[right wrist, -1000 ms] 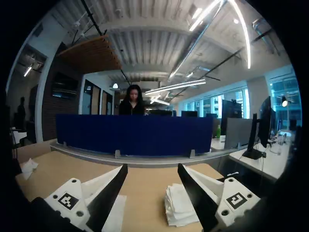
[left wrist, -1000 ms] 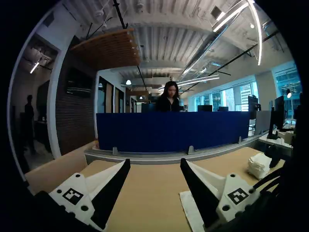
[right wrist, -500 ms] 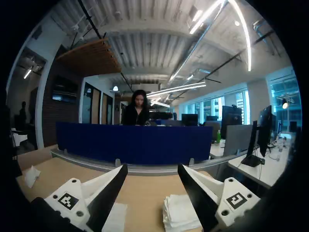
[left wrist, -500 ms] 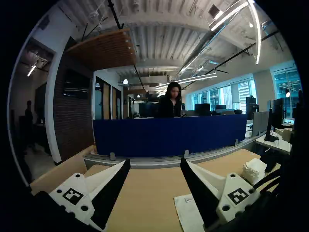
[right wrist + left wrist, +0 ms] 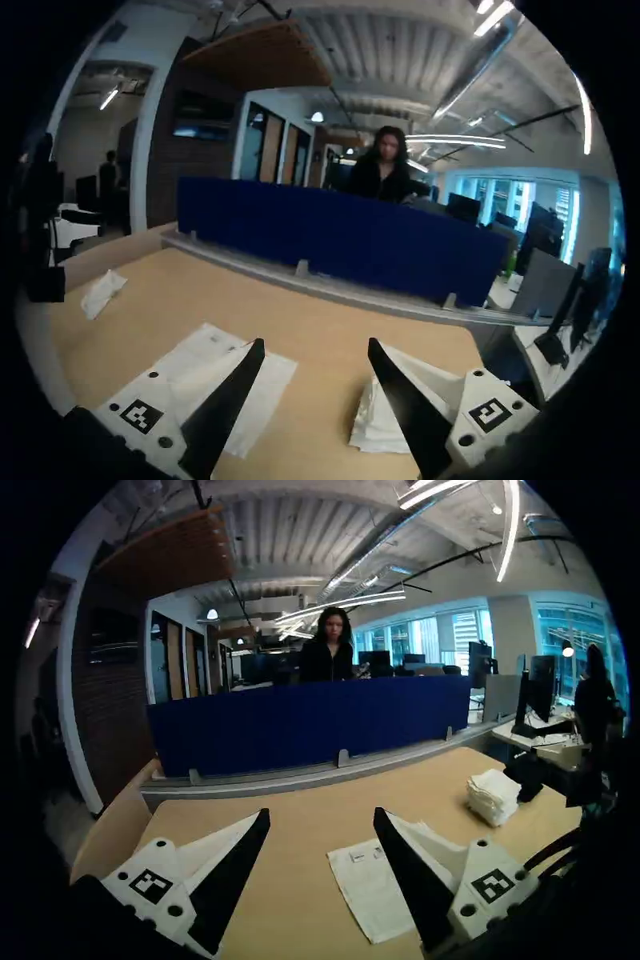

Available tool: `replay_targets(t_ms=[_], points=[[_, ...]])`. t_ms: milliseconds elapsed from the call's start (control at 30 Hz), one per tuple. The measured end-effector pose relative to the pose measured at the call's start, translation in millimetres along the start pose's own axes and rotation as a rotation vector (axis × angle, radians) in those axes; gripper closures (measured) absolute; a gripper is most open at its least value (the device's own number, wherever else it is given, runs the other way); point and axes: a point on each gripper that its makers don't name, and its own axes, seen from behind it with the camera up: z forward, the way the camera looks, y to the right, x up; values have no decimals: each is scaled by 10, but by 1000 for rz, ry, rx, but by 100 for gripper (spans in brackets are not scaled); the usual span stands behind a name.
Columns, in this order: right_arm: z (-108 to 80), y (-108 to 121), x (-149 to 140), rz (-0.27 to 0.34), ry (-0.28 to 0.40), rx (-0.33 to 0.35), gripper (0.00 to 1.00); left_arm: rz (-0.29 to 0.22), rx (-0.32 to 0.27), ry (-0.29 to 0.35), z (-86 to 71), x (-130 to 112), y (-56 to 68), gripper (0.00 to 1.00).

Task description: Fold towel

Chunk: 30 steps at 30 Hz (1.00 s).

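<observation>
1. The left gripper (image 5: 320, 812) has its fingers spread apart, holding nothing, over the wooden counter (image 5: 308, 796).
2. The right gripper (image 5: 315, 344) also has its fingers apart and empty.
3. The flat towel (image 5: 364, 880) lies on the counter at 5 o'clock in the left gripper view, partly behind one finger.
4. The folded stack (image 5: 492, 794) sits at 3 o'clock, apart from the towel.
5. The blue divider (image 5: 304, 720) stands at 12 o'clock, with a person (image 5: 328, 644) behind it.

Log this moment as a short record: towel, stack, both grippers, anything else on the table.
flat towel: lying flat on the wooden table, not gripped
folded towel stack: on the table, apart from the flat towel
left gripper: jaws open, empty
right gripper: jaws open, empty
crumpled cloth: near a table edge
blue divider: along the table's far side
</observation>
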Motion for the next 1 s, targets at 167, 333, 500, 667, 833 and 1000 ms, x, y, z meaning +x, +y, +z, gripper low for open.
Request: replay_targets(t_ms=[167,333,500,667,833,1000], points=[[-54,-262,-153,-88,-93,123,0,76,-94,-82,24,-236,134,4],[-147,-523,-394,-188,-200,250,0,155,-190,-170,34,-546,256,4],[-188,-674,-594,-253,-269,318,0,191,-266,-229,31,-799,364,4],[-174,-776,-734,-259,-304,348,0,195,-306,-260,72,-995,425,4],[-109,-851,-926,-260,-330,358,0,204,-335,-281,128,-1207,494,4],[-14,-958,-1216,-259,-361,376,0,210,-366,-318,174,-1533,585,4]])
